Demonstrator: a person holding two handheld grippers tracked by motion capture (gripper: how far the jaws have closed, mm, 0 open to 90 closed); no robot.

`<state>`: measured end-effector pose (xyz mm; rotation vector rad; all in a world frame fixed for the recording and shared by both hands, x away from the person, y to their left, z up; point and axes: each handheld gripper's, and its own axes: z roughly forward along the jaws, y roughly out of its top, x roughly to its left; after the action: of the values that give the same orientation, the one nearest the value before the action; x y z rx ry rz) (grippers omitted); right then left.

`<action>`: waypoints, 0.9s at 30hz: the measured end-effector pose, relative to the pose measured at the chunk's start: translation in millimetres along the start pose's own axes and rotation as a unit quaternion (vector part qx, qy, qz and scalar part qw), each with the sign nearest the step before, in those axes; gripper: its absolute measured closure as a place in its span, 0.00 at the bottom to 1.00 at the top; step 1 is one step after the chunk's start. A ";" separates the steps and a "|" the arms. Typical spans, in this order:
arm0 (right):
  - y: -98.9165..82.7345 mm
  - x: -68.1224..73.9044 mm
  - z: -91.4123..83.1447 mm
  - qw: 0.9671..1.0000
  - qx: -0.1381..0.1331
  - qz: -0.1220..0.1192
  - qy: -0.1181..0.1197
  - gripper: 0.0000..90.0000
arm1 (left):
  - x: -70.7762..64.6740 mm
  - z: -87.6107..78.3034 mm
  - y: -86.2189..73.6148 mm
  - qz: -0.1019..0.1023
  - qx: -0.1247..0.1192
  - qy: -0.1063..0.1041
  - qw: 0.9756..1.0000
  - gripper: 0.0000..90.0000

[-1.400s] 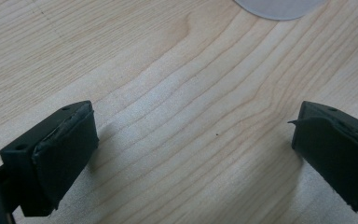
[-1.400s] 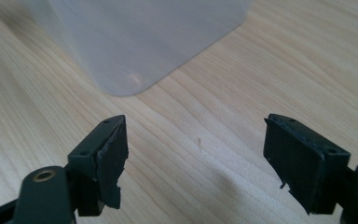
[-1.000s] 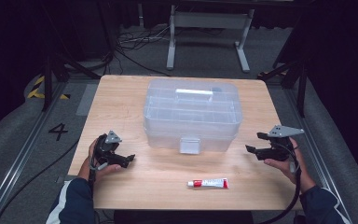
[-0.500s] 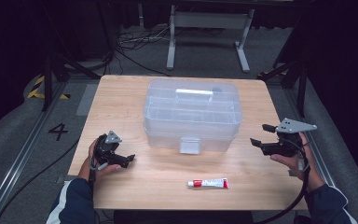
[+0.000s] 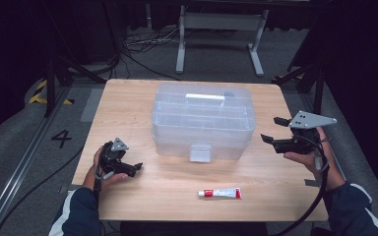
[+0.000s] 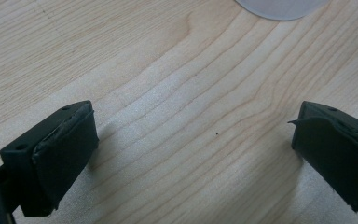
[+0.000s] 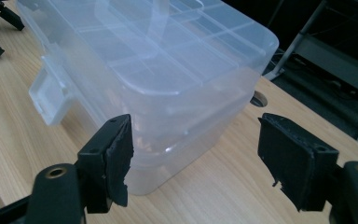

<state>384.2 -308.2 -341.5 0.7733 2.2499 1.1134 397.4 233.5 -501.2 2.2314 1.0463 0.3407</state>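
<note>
A clear plastic storage box (image 5: 202, 120) with a white handle and a front latch (image 5: 200, 153) stands shut in the middle of the wooden table (image 5: 128, 108). In front of it lies a white tube with a red end (image 5: 220, 192). My left gripper (image 5: 137, 168) rests on the table at the left, jaws open over bare wood (image 6: 193, 154). My right gripper (image 5: 270, 129) hangs above the table's right edge and points left at the box (image 7: 158, 70). Its jaws stand open with nothing between them (image 7: 196, 158).
Metal stand legs (image 5: 219, 22) and cables lie on the floor behind the table. A rail and a painted "4" (image 5: 61, 138) run along the left. A round hole (image 7: 260, 99) sits in the tabletop behind the box.
My right gripper has risen and drifted a little to the right, away from the table surface. The left gripper, the box and the tube have stayed where they were.
</note>
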 end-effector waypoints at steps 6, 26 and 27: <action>20.0 3.3 4.4 1.000 -0.008 -0.016 0.006 0.31 | 0.0 0.0 0.0 0.000 0.000 0.000 1.000 0.01; 64.0 1.1 48.5 1.000 -0.006 -0.016 0.022 0.33 | 0.0 -0.1 0.0 0.000 0.000 0.000 1.000 0.01; 66.0 1.7 51.7 1.000 -0.005 -0.016 0.025 0.34 | 0.0 0.0 0.0 0.000 0.000 0.000 1.000 0.01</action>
<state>434.2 -246.3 -315.1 0.7100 2.2892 1.1395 397.4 233.6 -501.2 2.2315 1.0458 0.3408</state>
